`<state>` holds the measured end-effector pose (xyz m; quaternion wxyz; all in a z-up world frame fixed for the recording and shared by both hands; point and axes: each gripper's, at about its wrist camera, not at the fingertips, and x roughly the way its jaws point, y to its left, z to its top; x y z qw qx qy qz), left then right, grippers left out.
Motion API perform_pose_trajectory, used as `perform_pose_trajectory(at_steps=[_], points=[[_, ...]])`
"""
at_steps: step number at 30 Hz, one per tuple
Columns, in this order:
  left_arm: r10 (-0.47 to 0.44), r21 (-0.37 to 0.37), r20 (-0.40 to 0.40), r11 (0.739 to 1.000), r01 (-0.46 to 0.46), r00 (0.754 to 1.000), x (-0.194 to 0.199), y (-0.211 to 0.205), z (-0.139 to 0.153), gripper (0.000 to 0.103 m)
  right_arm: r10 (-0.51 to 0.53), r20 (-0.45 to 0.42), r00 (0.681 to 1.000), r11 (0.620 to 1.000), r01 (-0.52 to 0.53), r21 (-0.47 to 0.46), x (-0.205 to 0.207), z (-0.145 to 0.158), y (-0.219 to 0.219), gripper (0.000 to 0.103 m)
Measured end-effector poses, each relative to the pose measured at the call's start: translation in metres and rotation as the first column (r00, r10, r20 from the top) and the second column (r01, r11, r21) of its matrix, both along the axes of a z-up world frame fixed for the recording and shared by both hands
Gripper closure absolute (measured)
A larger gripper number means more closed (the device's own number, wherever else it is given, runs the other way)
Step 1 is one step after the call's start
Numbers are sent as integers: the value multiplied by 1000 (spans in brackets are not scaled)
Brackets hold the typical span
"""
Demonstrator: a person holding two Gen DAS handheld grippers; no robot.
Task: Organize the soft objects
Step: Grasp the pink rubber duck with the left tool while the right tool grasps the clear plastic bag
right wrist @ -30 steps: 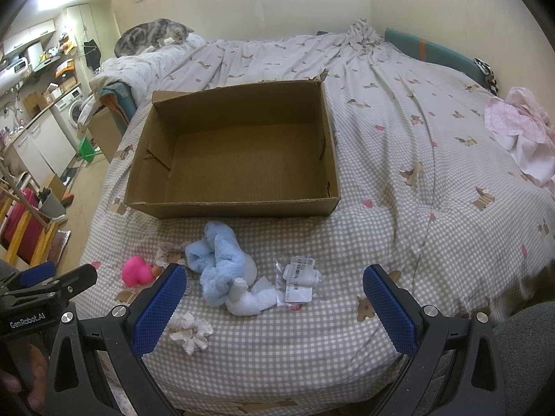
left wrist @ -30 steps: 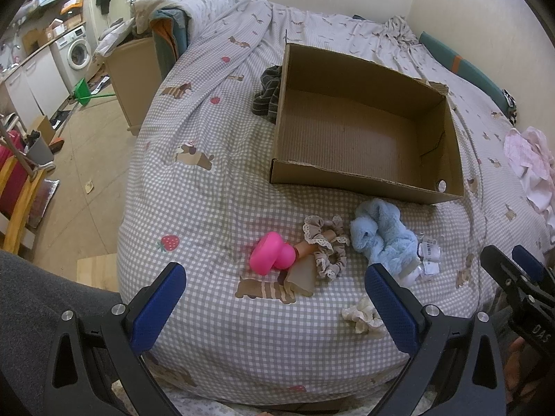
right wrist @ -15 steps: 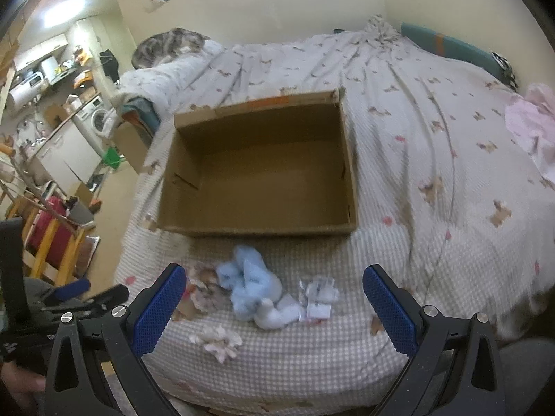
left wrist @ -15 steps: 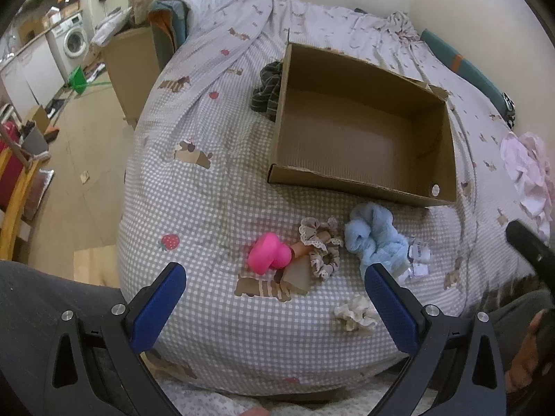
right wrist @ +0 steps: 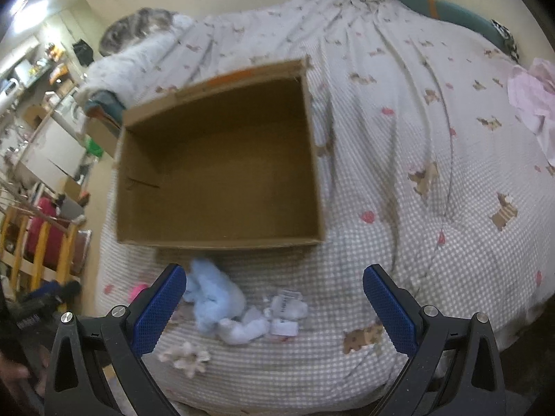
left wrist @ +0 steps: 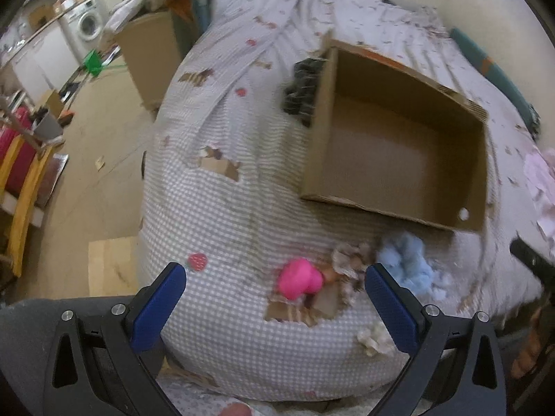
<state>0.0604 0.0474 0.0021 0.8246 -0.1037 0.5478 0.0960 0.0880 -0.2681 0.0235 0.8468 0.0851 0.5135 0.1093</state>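
Note:
An empty open cardboard box (left wrist: 399, 159) (right wrist: 222, 166) sits on the checked bedspread. In front of it lie a pink soft toy (left wrist: 300, 279), a beige lace scrunchie (left wrist: 350, 265), a light blue plush (left wrist: 407, 267) (right wrist: 211, 298), a cream scrunchie (left wrist: 373, 338) (right wrist: 185, 357) and white tagged soft pieces (right wrist: 286, 308). My left gripper (left wrist: 275, 306) is open and empty, above the bed's near edge over the pink toy. My right gripper (right wrist: 274, 306) is open and empty, above the blue plush and white pieces.
A dark cloth (left wrist: 300, 92) lies by the box's far left corner. A pink garment (right wrist: 534, 97) lies at the right of the bed. A cat (right wrist: 137, 31) rests at the far end. The floor, a washing machine (left wrist: 85, 26) and furniture are to the left.
Both grippers have risen and drawn back from the bed, so the box and soft things look smaller and lower. The views are now blurred by motion. Both stay open.

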Motion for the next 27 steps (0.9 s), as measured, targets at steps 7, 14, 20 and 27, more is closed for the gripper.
perform_pose_trajectory(at_steps=[7, 14, 20, 27], points=[[80, -125, -141, 987, -98, 987, 21, 24, -47, 9, -67, -78, 995, 997, 70, 36, 5, -38, -18, 0], [19, -297, -259, 950, -98, 966, 31, 8, -100, 32, -94, -88, 992, 996, 94, -13, 11, -48, -19, 0], [-45, -247, -282, 969, -28, 958, 33, -11, -119, 63, -40, -114, 993, 999, 38, -20, 15, -57, -5, 0], [-2, -233, -209, 971, -48, 978, 20, 6, -94, 85, -58, -148, 987, 998, 61, 10, 22, -67, -13, 0]])
